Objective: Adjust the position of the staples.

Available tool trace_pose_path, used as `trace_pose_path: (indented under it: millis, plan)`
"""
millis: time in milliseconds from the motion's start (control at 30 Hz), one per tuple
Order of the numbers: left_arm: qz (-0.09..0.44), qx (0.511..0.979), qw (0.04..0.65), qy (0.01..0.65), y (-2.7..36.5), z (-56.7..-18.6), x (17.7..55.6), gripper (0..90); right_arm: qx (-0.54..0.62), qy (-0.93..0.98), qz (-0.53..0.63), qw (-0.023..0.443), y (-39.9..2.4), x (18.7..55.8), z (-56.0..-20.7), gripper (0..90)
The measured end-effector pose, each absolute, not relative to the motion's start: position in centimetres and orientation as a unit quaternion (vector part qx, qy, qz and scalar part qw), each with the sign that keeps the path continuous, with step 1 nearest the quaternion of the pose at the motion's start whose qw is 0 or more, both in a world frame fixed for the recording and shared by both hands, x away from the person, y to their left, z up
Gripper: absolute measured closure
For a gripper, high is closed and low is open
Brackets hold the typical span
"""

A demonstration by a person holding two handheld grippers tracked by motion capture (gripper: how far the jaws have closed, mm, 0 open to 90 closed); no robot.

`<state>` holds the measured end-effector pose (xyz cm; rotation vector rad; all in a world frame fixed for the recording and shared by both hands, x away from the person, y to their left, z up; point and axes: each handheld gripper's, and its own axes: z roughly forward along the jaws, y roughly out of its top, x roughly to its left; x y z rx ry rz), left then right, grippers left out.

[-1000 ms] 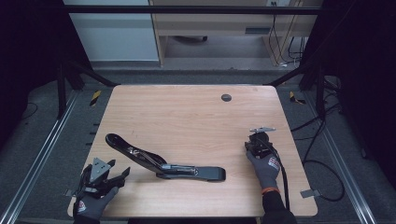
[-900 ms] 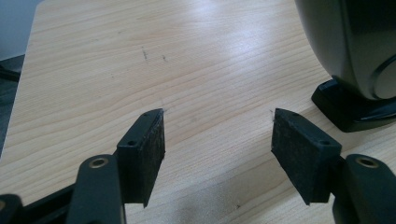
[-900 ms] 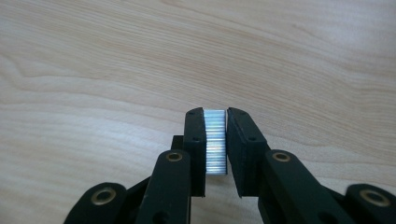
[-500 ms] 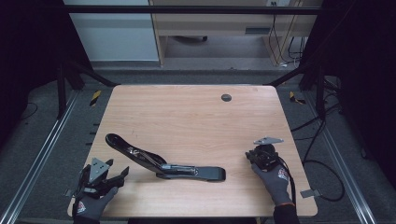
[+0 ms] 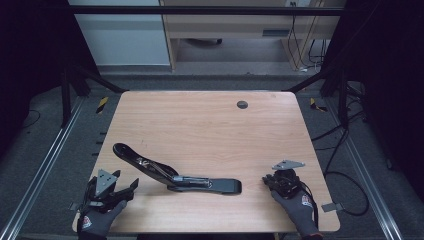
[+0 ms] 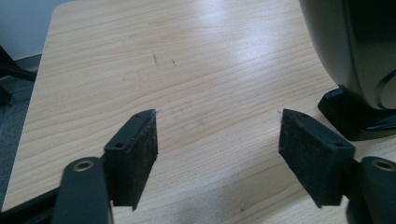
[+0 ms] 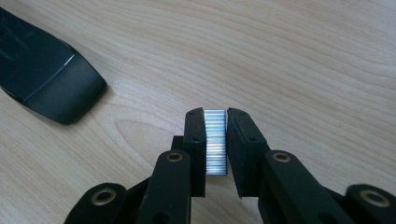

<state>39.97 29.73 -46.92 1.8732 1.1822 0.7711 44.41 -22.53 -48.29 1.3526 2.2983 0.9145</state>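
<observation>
A black stapler (image 5: 175, 175) lies swung open on the wooden table (image 5: 210, 130), its upper arm reaching toward the left and its base pointing right. My right gripper (image 5: 274, 181) rests near the table's front right, just right of the stapler's base end (image 7: 51, 88). In the right gripper view its jaws are shut on a silvery strip of staples (image 7: 215, 142). My left gripper (image 5: 131, 186) sits at the front left corner, open, with nothing between its pads (image 6: 135, 154). The stapler's dark body (image 6: 359, 56) looms at the right of the left gripper view.
A small dark round grommet (image 5: 242, 104) sits in the table's far middle. Metal rails (image 5: 45, 160) run along both sides of the table, with cables (image 5: 345, 165) on the floor at the right. A desk and cabinet stand beyond the far edge.
My right gripper has drawn back toward the front edge of the table, away from its earlier spot. The left gripper and the stapler have stayed put.
</observation>
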Motion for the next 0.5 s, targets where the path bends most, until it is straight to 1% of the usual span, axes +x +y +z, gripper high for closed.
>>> trace_pose_path:
  millis: [167,333,433,500]
  plan:
    - [0.304,0.742,0.385,0.456,29.78,-46.9,39.89,40.2,0.468,0.81,0.313,0.162,-22.38,44.46,-48.57,78.3]
    - [0.309,0.747,0.388,0.443,29.67,-46.83,39.81,42.8,0.467,0.814,0.304,0.163,-22.46,44.5,-48.73,78.3]
    - [0.31,0.746,0.39,0.442,29.71,-46.84,39.79,43.1,0.471,0.814,0.299,0.16,-22.35,44.45,-48.75,78.3]
    - [0.313,0.745,0.387,0.444,29.83,-46.9,39.81,42.0,0.463,0.818,0.299,0.166,-22.44,44.44,-48.87,78.2]
